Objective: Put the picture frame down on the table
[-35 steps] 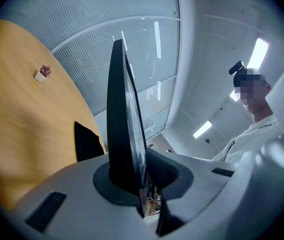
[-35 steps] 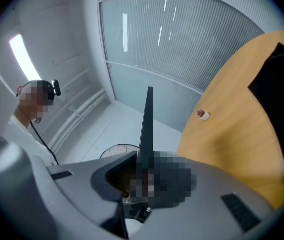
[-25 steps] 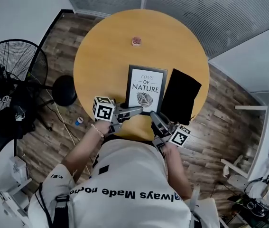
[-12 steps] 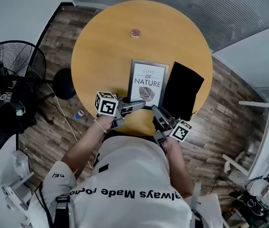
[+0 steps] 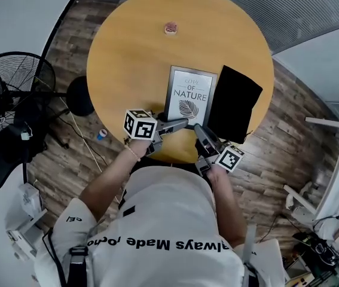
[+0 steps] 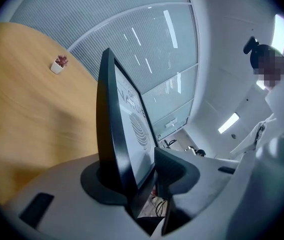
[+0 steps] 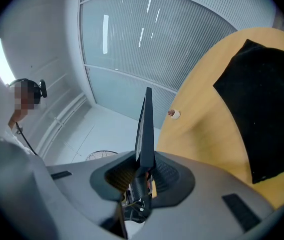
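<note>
The black-framed picture (image 5: 191, 94), a white print with a leaf and lettering, is over the near part of the round wooden table (image 5: 127, 58). Both grippers clamp its near edge. My left gripper (image 5: 180, 124) is shut on the near left corner, and my right gripper (image 5: 198, 130) is shut on the near right corner. In the left gripper view the picture frame (image 6: 117, 124) stands edge-on between the jaws of the left gripper (image 6: 143, 178). In the right gripper view the frame (image 7: 146, 126) is a thin dark edge pinched in the right gripper (image 7: 140, 171). Whether it touches the table is unclear.
A black mat (image 5: 235, 103) lies on the table just right of the frame. A small potted plant (image 5: 170, 27) stands at the far side. A floor fan (image 5: 11, 91) and a dark round stool (image 5: 81, 95) stand left of the table.
The frame, still held by both grippers, has drifted slightly right relative to the potted plant. The head view has shifted, so the table sits higher in the picture.
</note>
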`<action>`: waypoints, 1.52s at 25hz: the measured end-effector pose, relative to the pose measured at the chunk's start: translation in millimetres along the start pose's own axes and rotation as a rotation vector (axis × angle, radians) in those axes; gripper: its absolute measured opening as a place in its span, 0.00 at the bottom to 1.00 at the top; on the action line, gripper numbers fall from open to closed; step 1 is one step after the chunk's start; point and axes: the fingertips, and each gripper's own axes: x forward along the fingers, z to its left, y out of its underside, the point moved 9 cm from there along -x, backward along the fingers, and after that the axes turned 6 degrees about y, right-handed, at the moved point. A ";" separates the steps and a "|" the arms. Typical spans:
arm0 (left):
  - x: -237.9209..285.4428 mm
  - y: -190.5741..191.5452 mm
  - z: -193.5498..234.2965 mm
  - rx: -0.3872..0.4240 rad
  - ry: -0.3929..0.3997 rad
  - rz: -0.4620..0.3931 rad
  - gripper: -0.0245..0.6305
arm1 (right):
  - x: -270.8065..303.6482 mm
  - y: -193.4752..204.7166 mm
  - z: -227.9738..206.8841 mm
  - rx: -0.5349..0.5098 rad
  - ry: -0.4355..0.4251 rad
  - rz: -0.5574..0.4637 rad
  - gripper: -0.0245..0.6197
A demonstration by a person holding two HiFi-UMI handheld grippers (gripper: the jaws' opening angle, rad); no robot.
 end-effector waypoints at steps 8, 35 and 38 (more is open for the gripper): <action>0.9 13.6 15.6 0.026 -0.107 -0.013 0.37 | 4.6 11.5 -16.1 0.034 0.068 0.006 0.21; 8.5 60.6 65.8 -0.057 -0.280 0.004 0.48 | 12.3 44.3 -64.9 0.056 0.244 0.028 0.23; 9.9 62.6 70.8 -0.060 -0.289 0.005 0.48 | 14.0 46.8 -70.6 0.068 0.257 0.022 0.24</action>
